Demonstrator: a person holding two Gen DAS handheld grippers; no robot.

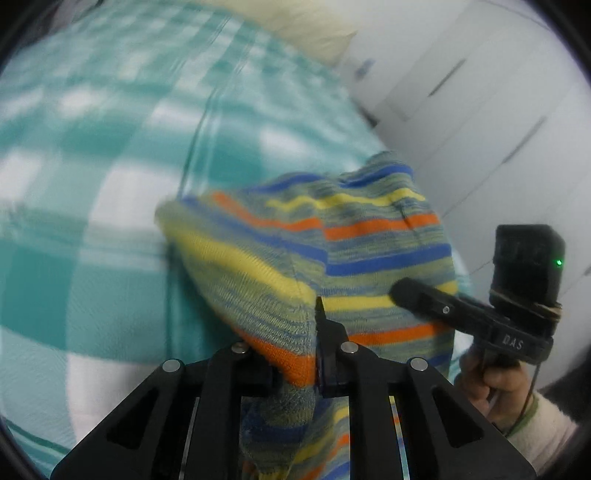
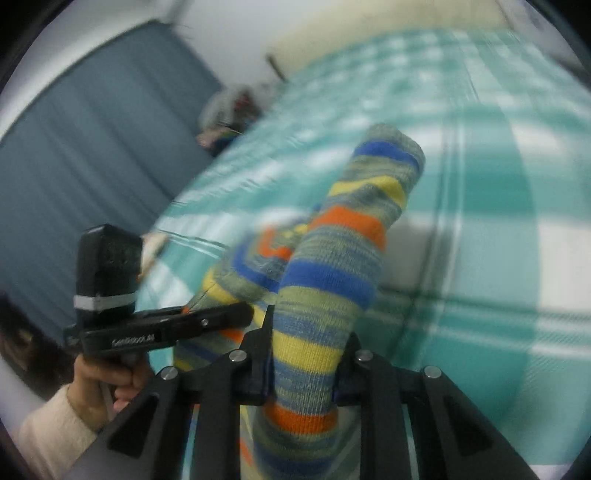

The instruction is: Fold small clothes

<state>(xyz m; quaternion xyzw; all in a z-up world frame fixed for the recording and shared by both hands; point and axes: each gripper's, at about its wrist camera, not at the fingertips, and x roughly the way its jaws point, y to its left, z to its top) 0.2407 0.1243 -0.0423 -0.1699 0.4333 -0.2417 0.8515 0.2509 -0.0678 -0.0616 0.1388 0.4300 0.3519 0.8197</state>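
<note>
A striped sock (image 1: 354, 251) in yellow, orange, blue and grey-green hangs in the air above the bed, held between both grippers. My left gripper (image 1: 317, 332) is shut on one end of it, cloth bunched over the jaws. My right gripper (image 2: 306, 354) is shut on the other end of the striped sock (image 2: 332, 266), which stands up out of the jaws with its tip (image 2: 391, 147) pointing away. In the left wrist view the right gripper (image 1: 402, 291) reaches in from the right against the sock. In the right wrist view the left gripper (image 2: 243, 314) comes in from the left.
A teal and white checked bedspread (image 1: 110, 147) lies under everything and also shows in the right wrist view (image 2: 498, 221). White cupboard doors (image 1: 480, 92) stand to the right. A blue-grey curtain (image 2: 92, 147) hangs at left. A cream pillow (image 1: 306, 26) lies at the bed's far end.
</note>
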